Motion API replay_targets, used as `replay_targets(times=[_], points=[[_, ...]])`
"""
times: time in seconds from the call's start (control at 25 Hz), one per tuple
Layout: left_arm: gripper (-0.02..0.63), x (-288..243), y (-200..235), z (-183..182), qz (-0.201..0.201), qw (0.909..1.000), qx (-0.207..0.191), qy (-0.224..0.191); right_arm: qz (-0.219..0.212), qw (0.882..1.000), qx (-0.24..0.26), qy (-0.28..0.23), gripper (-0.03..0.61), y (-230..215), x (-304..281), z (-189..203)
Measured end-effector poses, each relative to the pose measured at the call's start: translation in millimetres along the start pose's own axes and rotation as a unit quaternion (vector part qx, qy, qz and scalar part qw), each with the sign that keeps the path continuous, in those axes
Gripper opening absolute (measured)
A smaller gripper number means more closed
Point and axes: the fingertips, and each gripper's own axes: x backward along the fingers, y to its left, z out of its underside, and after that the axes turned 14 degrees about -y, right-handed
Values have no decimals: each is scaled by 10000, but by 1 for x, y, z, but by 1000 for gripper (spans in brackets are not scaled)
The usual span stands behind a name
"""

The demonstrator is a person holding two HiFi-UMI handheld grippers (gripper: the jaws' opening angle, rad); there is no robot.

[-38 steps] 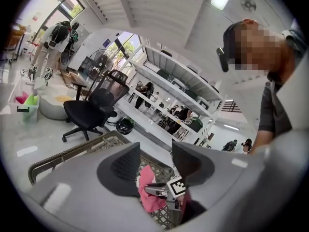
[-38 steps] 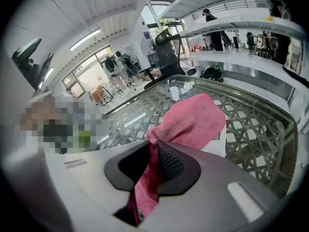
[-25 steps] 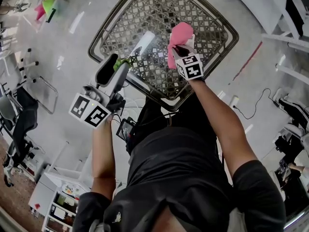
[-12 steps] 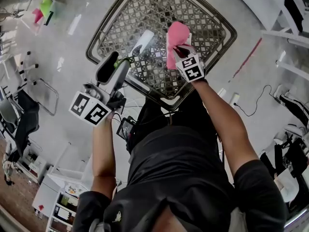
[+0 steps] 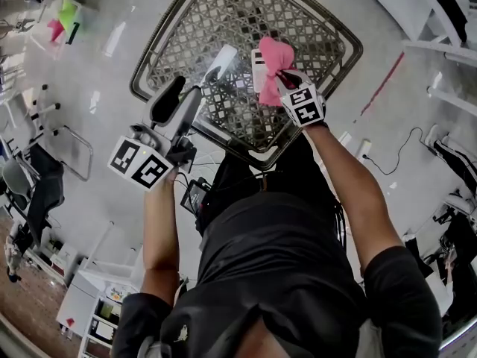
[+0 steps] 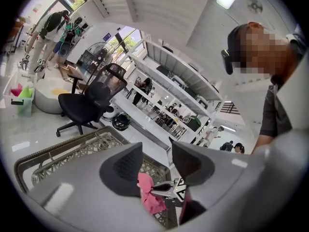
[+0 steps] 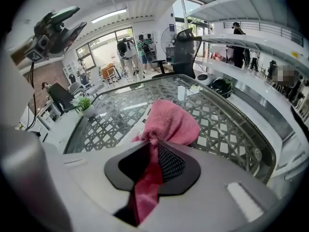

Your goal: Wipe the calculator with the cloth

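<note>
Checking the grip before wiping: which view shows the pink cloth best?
The right gripper view: the pink cloth fills the centre, pinched between the right gripper's jaws and bunched beyond them. The head view shows it small, from above, at that gripper. The left gripper view catches only a small, distant piece.

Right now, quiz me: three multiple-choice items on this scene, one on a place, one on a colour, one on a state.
1. The cloth is: A in a drawer; B in the right hand-held gripper; C in a bucket.
2. The cloth's colour: A blue; B white; C pink.
3. The left hand-held gripper is: A open, empty; B shut on the cloth; C shut on a cup.

B, its jaws pinch the cloth. C, it is plainly pink in every view. A, its jaws stand apart with nothing between.
</note>
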Motion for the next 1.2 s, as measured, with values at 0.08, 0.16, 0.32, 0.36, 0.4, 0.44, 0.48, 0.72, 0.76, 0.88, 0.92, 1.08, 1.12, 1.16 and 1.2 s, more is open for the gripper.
replay_targets(times=[0.08, 0.16, 0.32, 0.36, 0.4, 0.44, 0.48, 0.72, 0.76, 0.88, 0.92, 1.08, 1.12, 1.16, 1.2], points=[[236, -2, -1, 2, 6, 10000, 20, 28, 43, 10000, 3, 16, 49, -5, 4, 2], [236, -4, -1, 5, 10, 10000, 38, 54, 101, 9999, -17, 7, 49, -10, 6, 4], [236, -7, 0, 11, 17, 9999, 65, 130, 229, 9997, -77, -21, 49, -20, 11, 8], [236, -8, 0, 13, 18, 9999, 74, 147, 265, 9996, -100, -7, 49, -23, 13, 10], [236, -8, 0, 14, 17, 9998, 83, 161, 299, 9995, -131, 1, 49, -25, 15, 11], [236, -9, 0, 15, 14, 9998, 91, 174, 331, 9993, -166, 0, 49, -27, 16, 12], [236, -9, 0, 16, 11, 9998, 98, 189, 362, 9991, -202, -6, 49, -29, 18, 13], [236, -12, 3, 26, -9, 9994, 179, 310, 573, 9970, -528, 1, 50, -38, 24, 20], [236, -12, 3, 27, -13, 9993, 193, 324, 606, 9965, -578, 10, 49, -39, 25, 21], [236, -12, 4, 30, -17, 9992, 216, 344, 682, 9953, -688, -30, 49, -39, 26, 21], [236, -13, 4, 30, -20, 9991, 224, 348, 705, 9950, -712, -54, 49, -38, 26, 20], [236, -12, 5, 32, -30, 9991, 245, 350, 829, 9938, -744, -66, 49, -36, 25, 19], [236, -12, 6, 32, -31, 9991, 245, 350, 845, 9936, -753, -60, 49, -35, 25, 19], [236, -12, 6, 32, -35, 9991, 248, 351, 850, 9934, -768, -59, 49, -35, 25, 19], [236, -12, 7, 32, -44, 9991, 253, 351, 850, 9933, -782, -58, 49, -34, 25, 19]])
